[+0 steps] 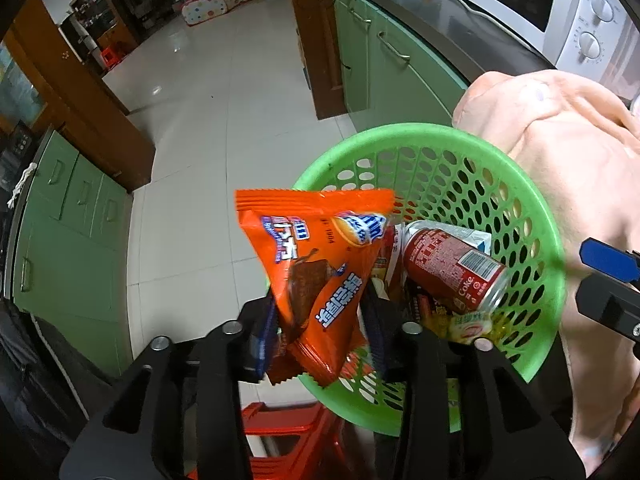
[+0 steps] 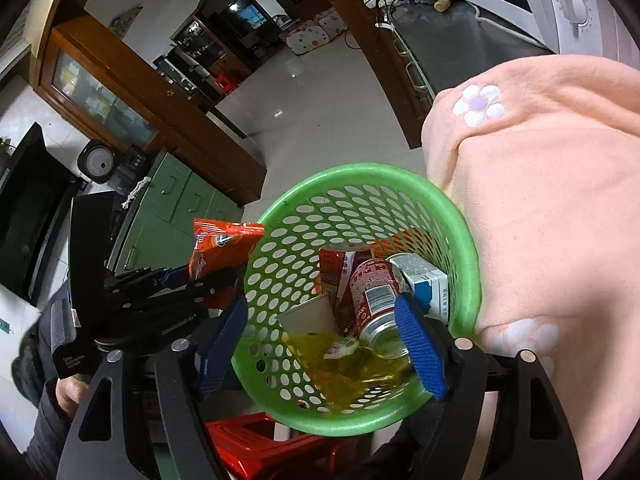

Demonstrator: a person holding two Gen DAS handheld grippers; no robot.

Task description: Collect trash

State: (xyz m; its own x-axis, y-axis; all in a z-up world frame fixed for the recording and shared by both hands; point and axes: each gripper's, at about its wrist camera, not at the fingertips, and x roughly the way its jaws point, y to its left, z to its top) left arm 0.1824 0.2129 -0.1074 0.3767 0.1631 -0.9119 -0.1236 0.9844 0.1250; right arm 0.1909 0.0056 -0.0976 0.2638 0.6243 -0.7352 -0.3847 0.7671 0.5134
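My left gripper [image 1: 320, 336] is shut on an orange snack wrapper [image 1: 316, 276] and holds it upright at the near-left rim of a green perforated basket [image 1: 532, 216]. The basket holds a red Coke can [image 1: 456, 268], a white and blue carton [image 2: 426, 280], a red carton [image 2: 334, 272], a paper cup [image 2: 310, 314] and a yellow wrapper [image 2: 344, 376]. In the right wrist view the wrapper [image 2: 220, 244] and the left gripper [image 2: 168, 300] sit left of the basket [image 2: 276, 240]. My right gripper [image 2: 324, 348] is open, its fingers either side of the basket's near part.
A pink fleece cloth [image 2: 552, 208] hangs against the basket's right side. A red plastic stool [image 2: 256, 440] stands under the basket. Green cabinets [image 1: 80, 208] line the left, a dark counter [image 1: 460, 28] with a white microwave [image 1: 560, 4] the right. Tiled floor [image 1: 208, 120] lies ahead.
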